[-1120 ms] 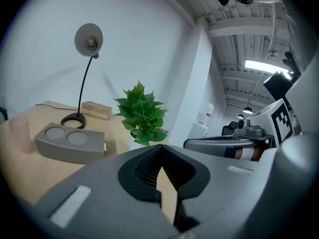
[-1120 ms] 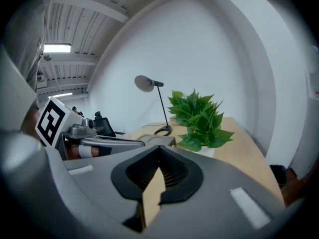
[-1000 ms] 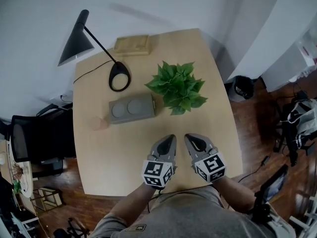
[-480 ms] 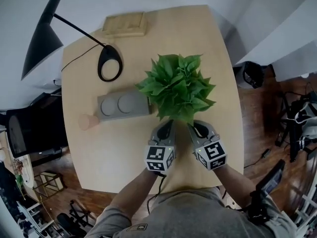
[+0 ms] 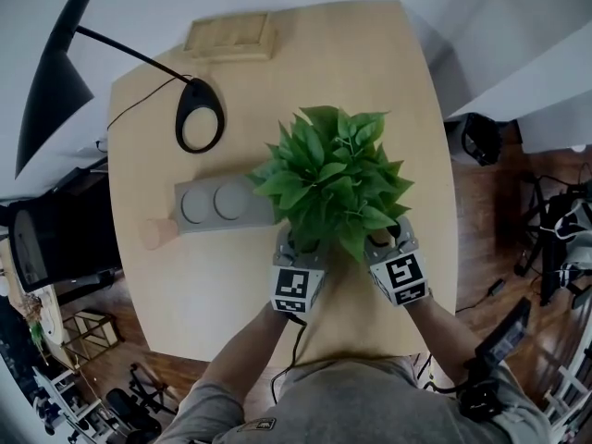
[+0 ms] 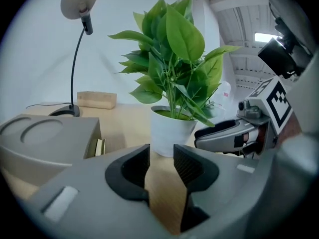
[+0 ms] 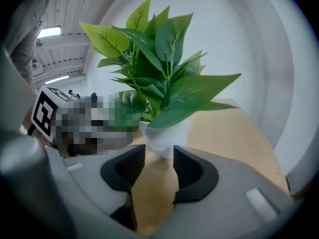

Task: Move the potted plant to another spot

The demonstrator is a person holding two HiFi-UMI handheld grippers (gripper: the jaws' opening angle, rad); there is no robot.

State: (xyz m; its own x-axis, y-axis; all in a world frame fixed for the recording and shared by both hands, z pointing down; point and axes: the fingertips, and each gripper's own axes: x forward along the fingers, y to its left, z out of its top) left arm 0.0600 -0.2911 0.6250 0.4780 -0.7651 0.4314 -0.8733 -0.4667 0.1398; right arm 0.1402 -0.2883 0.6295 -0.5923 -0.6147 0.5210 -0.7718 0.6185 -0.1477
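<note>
on the table (image 5: 370, 72): one potted plant (image 5: 333, 188) near the middle, one black desk lamp (image 5: 51, 86) by the back left corner, one wooden block (image 5: 228, 37) at the back edge, one grey box (image 5: 213, 224) with two round recesses (image 5: 196, 206), and one small pinkish round thing (image 5: 157, 233) at the left edge. two grippers, the left gripper (image 6: 161, 158) and the right gripper (image 7: 159, 164), each with one marker cube (image 5: 296, 290), jaws opening, nothing between them.
</note>
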